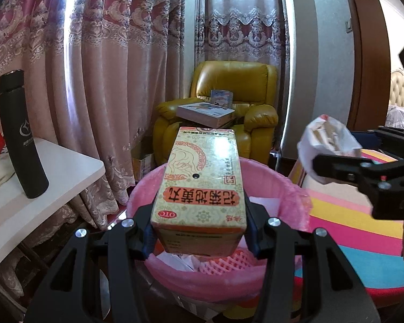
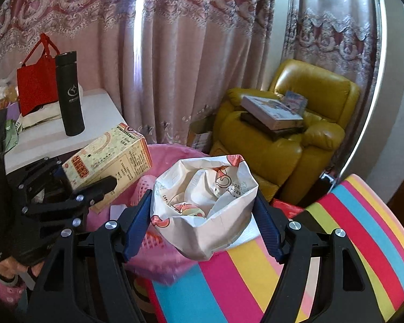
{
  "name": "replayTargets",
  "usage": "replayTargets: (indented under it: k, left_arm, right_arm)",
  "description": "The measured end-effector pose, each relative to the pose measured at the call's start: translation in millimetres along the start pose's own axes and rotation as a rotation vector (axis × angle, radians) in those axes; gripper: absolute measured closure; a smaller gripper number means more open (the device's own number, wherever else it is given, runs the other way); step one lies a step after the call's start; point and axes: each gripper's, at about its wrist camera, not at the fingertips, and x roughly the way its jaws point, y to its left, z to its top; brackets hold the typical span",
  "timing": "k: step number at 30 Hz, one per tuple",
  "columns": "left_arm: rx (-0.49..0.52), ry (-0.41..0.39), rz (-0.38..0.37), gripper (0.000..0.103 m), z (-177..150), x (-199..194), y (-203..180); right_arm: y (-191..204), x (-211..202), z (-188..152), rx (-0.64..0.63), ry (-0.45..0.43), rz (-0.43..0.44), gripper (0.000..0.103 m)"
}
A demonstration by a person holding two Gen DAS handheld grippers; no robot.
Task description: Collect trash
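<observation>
Pink-lined bin [image 1: 223,277] sits below your left gripper [image 1: 199,231], clamped on the yellow cardboard medicine box [image 1: 202,188]; your right gripper [image 2: 202,215], clamping the crumpled white paper bag [image 2: 202,210], hangs over the bin's right rim, so releasing risks a spill.

Flask [image 1: 21,134] on table [image 1: 67,167], left of bin [image 1: 223,282].

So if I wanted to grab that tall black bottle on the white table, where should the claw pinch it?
Probably around the middle of the black bottle, coming in level from the side facing the pink bin. It stands upright and is slim and round, so its body fits between two fingers. The red bag stands close behind it, so the back is crowded.
</observation>
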Motion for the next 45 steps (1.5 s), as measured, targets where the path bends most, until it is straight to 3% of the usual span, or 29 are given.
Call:
replayTargets:
  k: [9,11,15,20,25,31,40,45]
  left_arm:
    - [-0.033,0.024,0.0,0.052,-5.2,16.3,11.9]
    - [-0.036,0.035,0.003,0.052,-7.2,20.4,12.0]
    - [-0.053,0.017,0.037,0.014,-13.7,16.3,17.0]
    - [-0.022,-0.019,0.077,0.005,-16.3,-1.9,20.2]
    - [0.035,-0.053,0.139,0.005,-20.3,-25.0,15.3]
    - [0.097,-0.078,0.17,0.005,-24.1,-58.7,7.3]
    - [0.032,-0.046,0.093,0.005,-39.3,-101.2,3.1]
    - [0.045,-0.059,0.06,0.005,-44.3,-114.2,-3.8]
  right_arm:
    - [-3.9,41.3,30.2,0.029,-0.002,0.078,0.032]
    - [-6.9,47.5,37.5,0.046,-0.015,0.114,0.019]
    - [-16.7,40.2,48.8,0.101,-0.058,0.144,0.018]
    - [-21.3,2.1,47.0,0.1,-0.104,0.102,0.018]
    - [-15.0,-32.0,23.9,0.061,-0.085,0.038,0.018]
    - [-3.0,-67.3,-11.7,0.042,-0.084,0.021,0.018]
    - [11.3,-99.5,-55.8,0.039,-0.098,-0.007,0.018]
    - [8.5,-110.8,-72.9,0.055,-0.101,-0.022,0.018]
